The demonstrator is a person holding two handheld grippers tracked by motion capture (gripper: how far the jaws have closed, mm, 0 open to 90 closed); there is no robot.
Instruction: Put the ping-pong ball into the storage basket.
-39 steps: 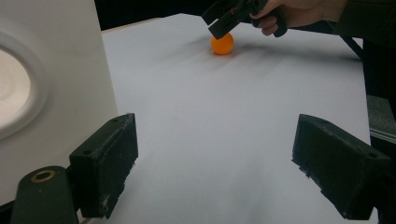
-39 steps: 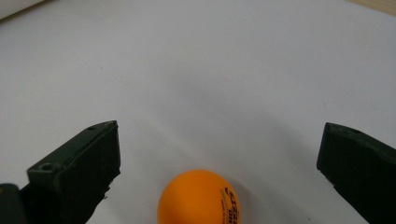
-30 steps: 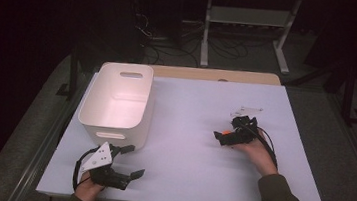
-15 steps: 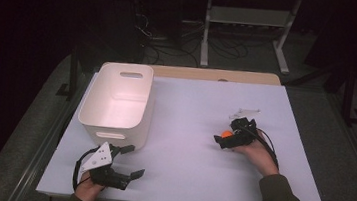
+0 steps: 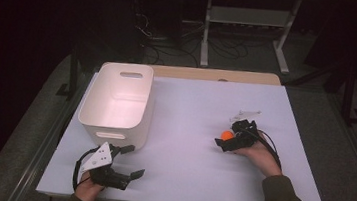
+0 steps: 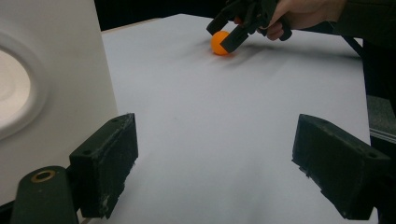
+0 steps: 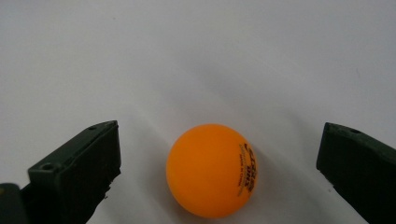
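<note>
Orange ball (image 7: 212, 170) lay on the white table (image 5: 191, 107), right of centre; it sat between the spread fingers (image 7: 77, 172) of the right gripper (image 5: 226, 138), touching neither, gap on each side. Left gripper (image 5: 132, 162) rested near the table's front edge, fingers released, just beside the white bin (image 5: 118, 102); well apart from the ball.

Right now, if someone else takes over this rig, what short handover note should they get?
Right gripper: open, jaws on either side of the orange ball, not touching it; the ball rests on the white table.
Left gripper: open, holding nothing, at the table's near edge beside the white bin.
Done: the right gripper is lined up on the ball.
Left: shut on the ball, lift it, probably carry it to the bin.
</note>
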